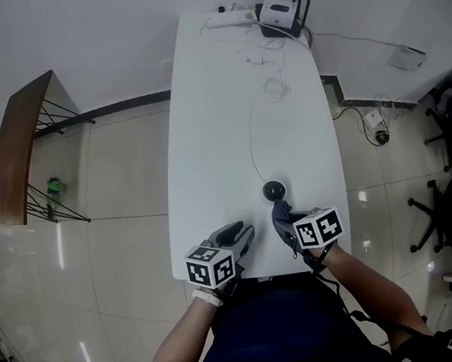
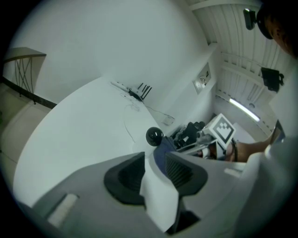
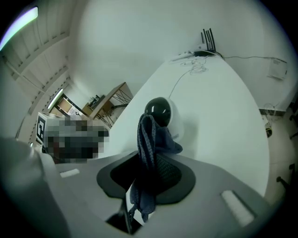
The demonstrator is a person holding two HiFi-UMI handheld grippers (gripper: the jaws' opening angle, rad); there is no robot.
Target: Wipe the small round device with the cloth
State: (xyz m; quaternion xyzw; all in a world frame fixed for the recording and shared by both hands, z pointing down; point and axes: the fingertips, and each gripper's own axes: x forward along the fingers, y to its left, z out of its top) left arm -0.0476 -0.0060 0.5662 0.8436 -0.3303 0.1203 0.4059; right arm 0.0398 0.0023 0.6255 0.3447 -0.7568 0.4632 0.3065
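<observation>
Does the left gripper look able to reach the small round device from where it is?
Probably yes. The left gripper sits open and empty, with only bare table between it and the small round device. The right gripper, holding the cloth, crowds the device's right side.

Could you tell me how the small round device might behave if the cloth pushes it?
Being small, the device may slide on the smooth table. Its thin cable could tug it back. Its base seems flat, so rolling looks unlikely.
</observation>
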